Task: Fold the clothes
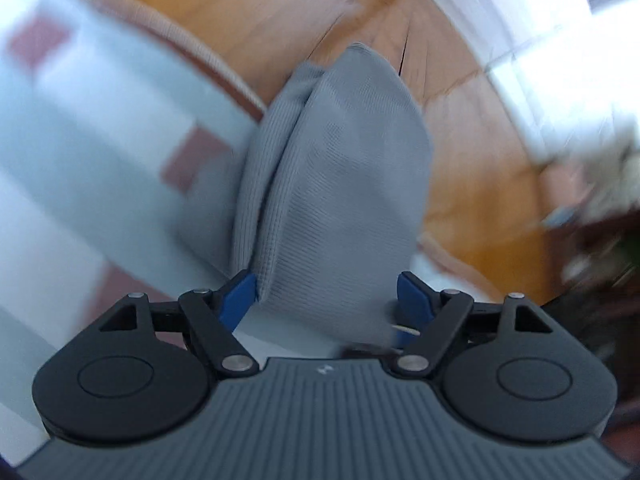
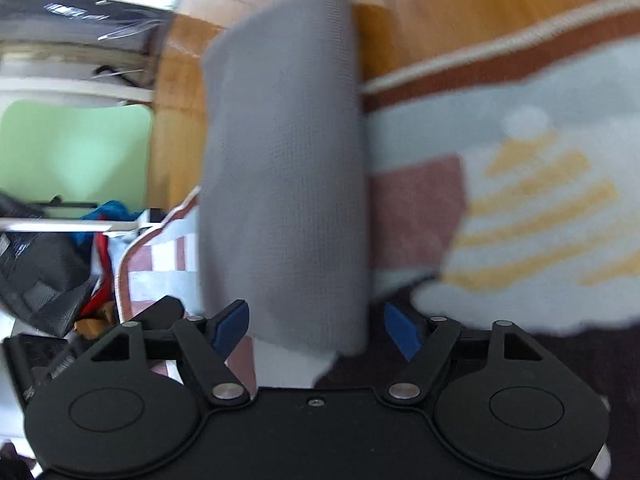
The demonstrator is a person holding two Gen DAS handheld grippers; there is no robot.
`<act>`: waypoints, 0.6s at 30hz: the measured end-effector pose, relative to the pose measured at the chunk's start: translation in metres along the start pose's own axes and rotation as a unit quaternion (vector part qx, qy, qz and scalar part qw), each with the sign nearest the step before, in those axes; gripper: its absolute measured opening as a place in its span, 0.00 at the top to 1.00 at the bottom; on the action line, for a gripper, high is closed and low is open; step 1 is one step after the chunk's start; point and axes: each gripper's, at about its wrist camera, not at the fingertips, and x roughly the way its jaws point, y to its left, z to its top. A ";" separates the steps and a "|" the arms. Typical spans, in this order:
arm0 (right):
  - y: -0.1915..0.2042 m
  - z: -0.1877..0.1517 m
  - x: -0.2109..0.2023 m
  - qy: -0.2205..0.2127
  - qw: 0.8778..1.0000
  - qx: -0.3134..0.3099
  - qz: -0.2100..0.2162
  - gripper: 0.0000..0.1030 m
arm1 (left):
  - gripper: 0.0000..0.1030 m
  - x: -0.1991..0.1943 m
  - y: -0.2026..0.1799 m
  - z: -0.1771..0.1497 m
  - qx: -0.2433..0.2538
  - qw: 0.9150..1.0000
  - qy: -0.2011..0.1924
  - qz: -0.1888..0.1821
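Two tools, both released: my left tool (image 1: 326, 300) and right tool (image 2: 316, 332) stand spread around the folded grey garment (image 1: 340, 184), extending toward twelve o'clock over the patterned rug (image 2: 500, 128). Fold seemingly laid; next I back away cleanly, without snagging cloth.

Left wrist camera peers down along its tongs (image 1: 326, 300), the grey cloth (image 1: 340, 184) right up close toward twelve o'clock. Right wrist camera does likewise over its own tongs (image 2: 316, 330). Both share cloth, patterned rug (image 2: 520, 184) and wooden floor (image 1: 248, 4).
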 end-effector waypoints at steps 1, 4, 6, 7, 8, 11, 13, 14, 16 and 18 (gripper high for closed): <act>0.002 0.002 0.005 -0.002 1.000 -0.009 0.000 0.25 | 0.23 0.000 0.007 -0.001 -0.032 0.999 0.003 -0.024; 0.007 0.005 0.012 0.001 1.000 -0.017 0.019 0.68 | 0.20 0.011 0.012 -0.013 -0.061 0.997 0.037 -0.031; 0.004 0.010 0.011 -0.002 0.999 0.009 0.048 0.73 | 0.20 0.014 0.014 -0.019 -0.074 0.996 0.045 -0.036; 0.003 0.013 0.009 -0.003 0.997 0.033 0.066 0.74 | 0.20 0.013 0.014 -0.020 -0.078 0.995 0.041 -0.042; 0.002 0.015 0.007 -0.004 0.995 0.056 0.083 0.75 | 0.20 0.013 0.013 -0.021 -0.082 0.995 0.037 -0.048; 0.009 0.017 0.003 -0.007 0.992 0.075 0.096 0.75 | 0.01 0.009 0.008 -0.018 -0.101 0.994 -0.015 -0.048; 0.014 0.018 0.000 -0.008 0.991 0.088 0.105 0.75 | 0.00 0.018 0.007 -0.016 -0.141 0.990 -0.010 -0.022; 0.016 0.018 -0.001 -0.009 0.989 0.095 0.109 0.75 | 0.00 0.023 0.008 -0.015 -0.167 0.986 0.003 -0.011; 0.017 0.018 -0.002 -0.016 0.987 0.112 0.113 0.75 | 0.00 0.030 0.010 -0.016 -0.211 0.977 0.009 -0.012; 0.017 0.019 -0.004 -0.019 0.984 0.127 0.120 0.75 | 0.00 0.032 0.013 -0.019 -0.250 0.967 -0.005 -0.037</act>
